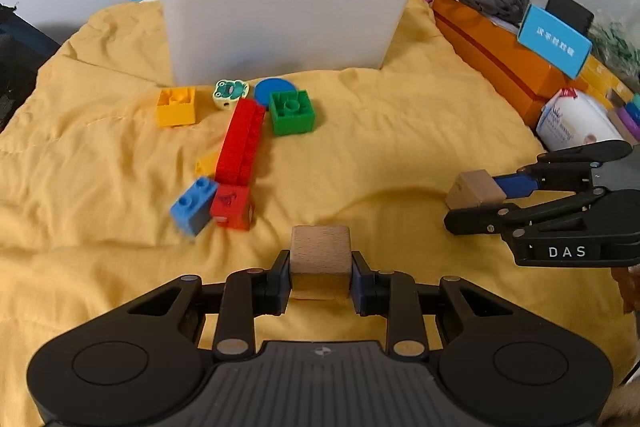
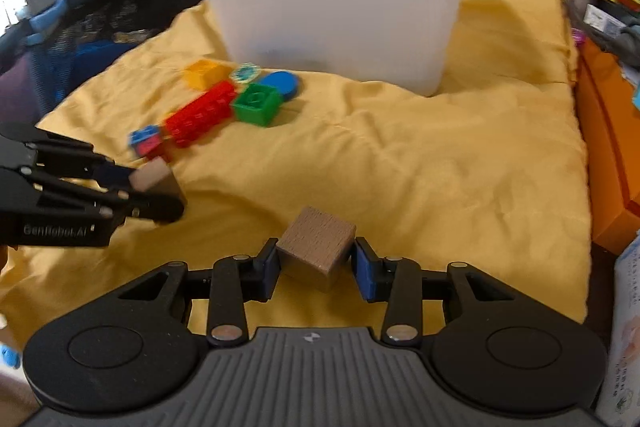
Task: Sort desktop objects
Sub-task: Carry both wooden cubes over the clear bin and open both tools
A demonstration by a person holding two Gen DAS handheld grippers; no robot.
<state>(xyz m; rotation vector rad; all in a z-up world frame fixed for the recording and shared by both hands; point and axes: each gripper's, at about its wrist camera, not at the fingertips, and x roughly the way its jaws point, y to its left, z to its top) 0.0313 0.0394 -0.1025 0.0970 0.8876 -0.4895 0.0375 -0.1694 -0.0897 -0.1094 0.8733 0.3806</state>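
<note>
Holding one wooden cube (image 1: 320, 255) by its flat sides, the left gripper (image 1: 320, 281) hangs above the yellow cloth (image 1: 400, 131). The right gripper (image 2: 316, 267) squeezes another wooden block (image 2: 316, 247) by its corners, which may slip. Both look hard and light. The white bin (image 1: 280, 15) waits behind.

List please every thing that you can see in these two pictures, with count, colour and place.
wooden cube: 2, beige, one in left tool, one in right tool
bin: 1, white, back of cloth
cloth: 1, yellow, under everything
bricks: yellow, green, long red, blue, small red, before the bin
frog eraser: 1, green
disc: 1, blue
orange box: 1, right side
left tool: shut on cube
right tool: shut on cube
</note>
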